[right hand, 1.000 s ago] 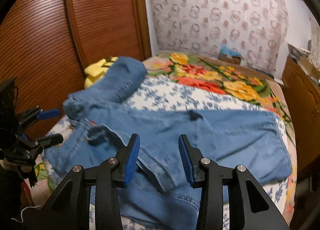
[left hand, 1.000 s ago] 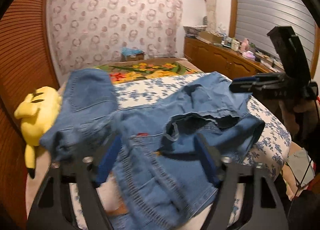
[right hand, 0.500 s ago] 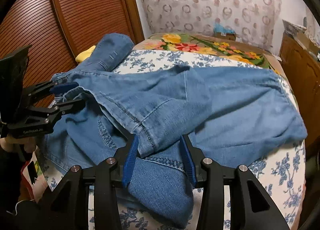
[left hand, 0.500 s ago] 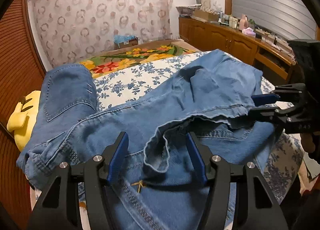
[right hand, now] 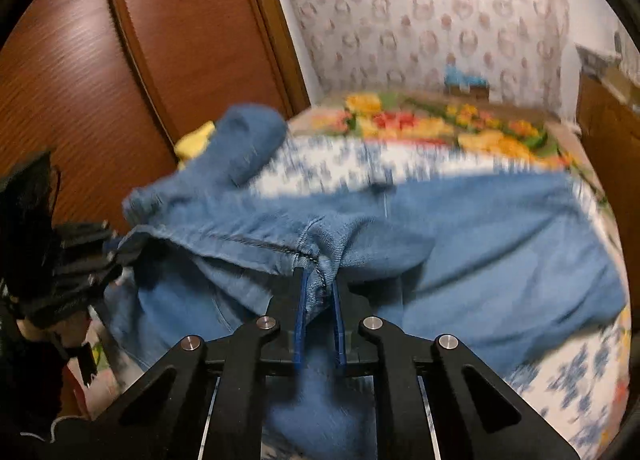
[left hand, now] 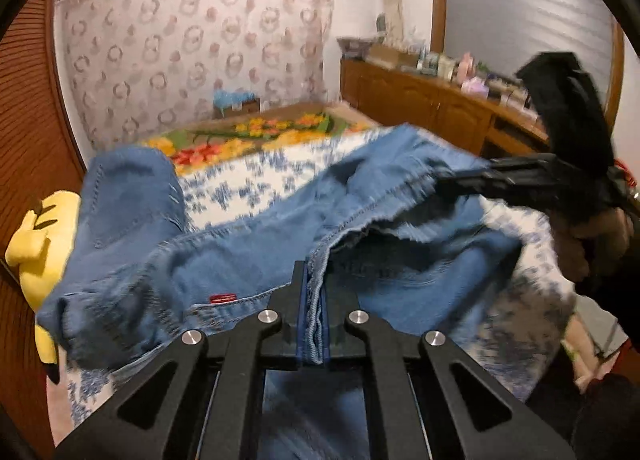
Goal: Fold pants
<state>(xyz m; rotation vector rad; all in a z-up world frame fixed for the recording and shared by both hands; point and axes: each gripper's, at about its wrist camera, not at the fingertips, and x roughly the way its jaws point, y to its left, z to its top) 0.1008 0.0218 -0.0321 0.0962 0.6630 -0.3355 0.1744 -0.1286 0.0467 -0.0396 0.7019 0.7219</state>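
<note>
One pair of blue denim pants [left hand: 248, 252], with one small red label [left hand: 222, 297]. One yellow plush toy [left hand: 40, 236]. One bed with a blue-flowered white sheet [left hand: 256, 179]. One multicoloured floral blanket [left hand: 256, 135]. Two black two-finger grippers: left gripper [left hand: 313, 292], right gripper [right hand: 319, 292].

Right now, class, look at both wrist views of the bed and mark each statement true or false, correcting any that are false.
1. The left tongs pinch a hem of the jeans. True.
2. The right tongs are wide open with nothing between them. False: they are closing on a bunched edge of the jeans.
3. A yellow plush toy lies beside the jeans. True.
4. The jeans lie neatly folded into a small square. False: they are spread and rumpled across the bedspread.
5. The bedspread is plain red. False: it is white with blue flowers.
</note>
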